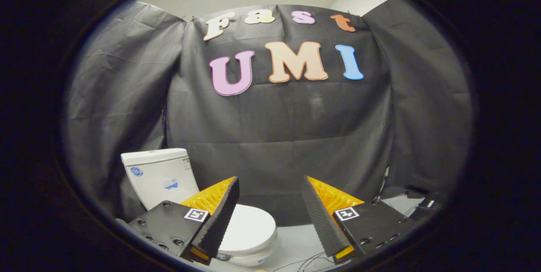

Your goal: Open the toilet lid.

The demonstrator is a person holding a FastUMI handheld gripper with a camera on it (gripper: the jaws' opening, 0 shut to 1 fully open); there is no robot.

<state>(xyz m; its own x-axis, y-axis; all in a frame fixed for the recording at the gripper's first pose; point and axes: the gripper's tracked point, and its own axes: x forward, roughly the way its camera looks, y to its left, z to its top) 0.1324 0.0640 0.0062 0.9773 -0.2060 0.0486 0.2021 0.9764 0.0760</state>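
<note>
Your hand-held gripper (270, 191) had its fingers spread apart on nothing, while the toilet lid (247, 229), at about seven o'clock beyond the left finger, apparently lay closed, so the opening remained undone.

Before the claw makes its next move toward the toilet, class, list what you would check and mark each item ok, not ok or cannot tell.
1. Claw open, nothing between its fingers: ok.
2. Toilet lid down and waiting to be lifted: ok, it lies flat on the bowl.
3. Claw lined up with the lid: not ok, the lid sits behind one finger, off the gap.
4. Claw touching the lid: not ok, it hangs apart from it.
5. Room for the lid to swing back to the tank: ok, nothing stands between.
6. Cables on the floor clear of the path: cannot tell.
</note>
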